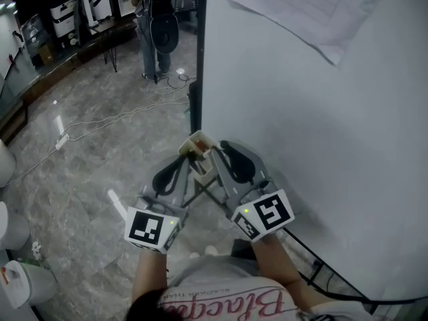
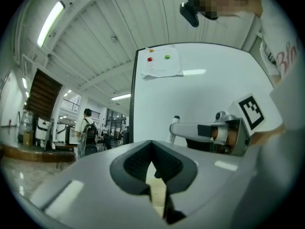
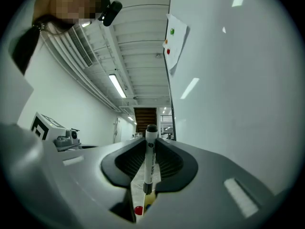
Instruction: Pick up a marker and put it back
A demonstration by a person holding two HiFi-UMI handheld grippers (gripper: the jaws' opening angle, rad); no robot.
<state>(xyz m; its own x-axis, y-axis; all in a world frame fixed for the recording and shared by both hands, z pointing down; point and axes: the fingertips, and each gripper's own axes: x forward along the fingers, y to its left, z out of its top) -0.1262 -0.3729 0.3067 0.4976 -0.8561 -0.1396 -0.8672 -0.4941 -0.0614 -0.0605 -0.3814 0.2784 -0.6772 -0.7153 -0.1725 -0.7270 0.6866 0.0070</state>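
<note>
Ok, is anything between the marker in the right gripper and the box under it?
Nothing visible is in the way. The marker stands upright in the right gripper, its lower end over the beige box. Below it only a red end shows, apparently inside the box.

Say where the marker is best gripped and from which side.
Grip the marker on its straight white barrel, below the dark cap, with a pad on each opposite side. It is long, slim and stands upright between the jaws, so come in square to its length. The right hand-held gripper is closed on it this way.
</note>
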